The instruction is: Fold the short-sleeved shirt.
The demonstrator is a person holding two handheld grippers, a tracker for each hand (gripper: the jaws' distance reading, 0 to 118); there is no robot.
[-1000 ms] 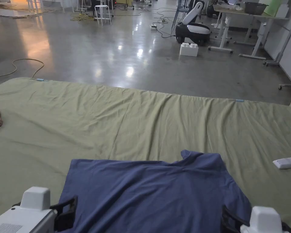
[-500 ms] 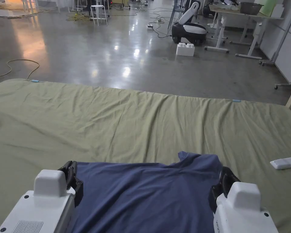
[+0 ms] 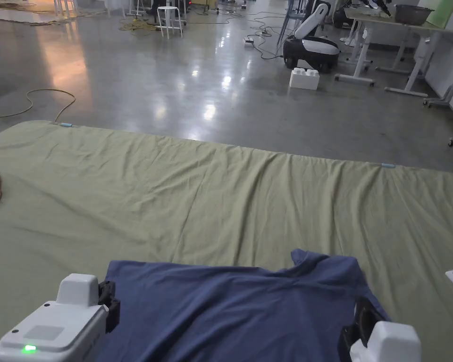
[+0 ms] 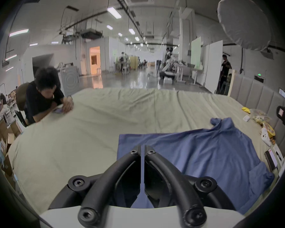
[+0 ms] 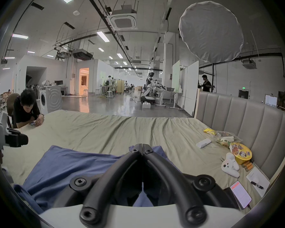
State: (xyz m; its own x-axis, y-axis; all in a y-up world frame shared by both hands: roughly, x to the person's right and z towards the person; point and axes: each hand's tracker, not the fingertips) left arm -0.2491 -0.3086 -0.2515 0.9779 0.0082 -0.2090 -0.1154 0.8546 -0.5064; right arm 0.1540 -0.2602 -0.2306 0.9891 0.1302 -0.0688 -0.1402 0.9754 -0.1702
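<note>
Now both grippers, left gripper (image 4: 142,147) and right gripper (image 5: 141,146), have dropped lower-frame, fingers pinched on the shirt (image 3: 230,311), so the fold is landing on the bed (image 3: 221,198).

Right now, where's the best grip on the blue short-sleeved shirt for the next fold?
Probably the two side edges of the blue short-sleeved shirt, near its far end. It lies flat on the green bedsheet, hem left, collar right. Come in low from the near side with the left hand-held gripper and right hand-held gripper.
</note>
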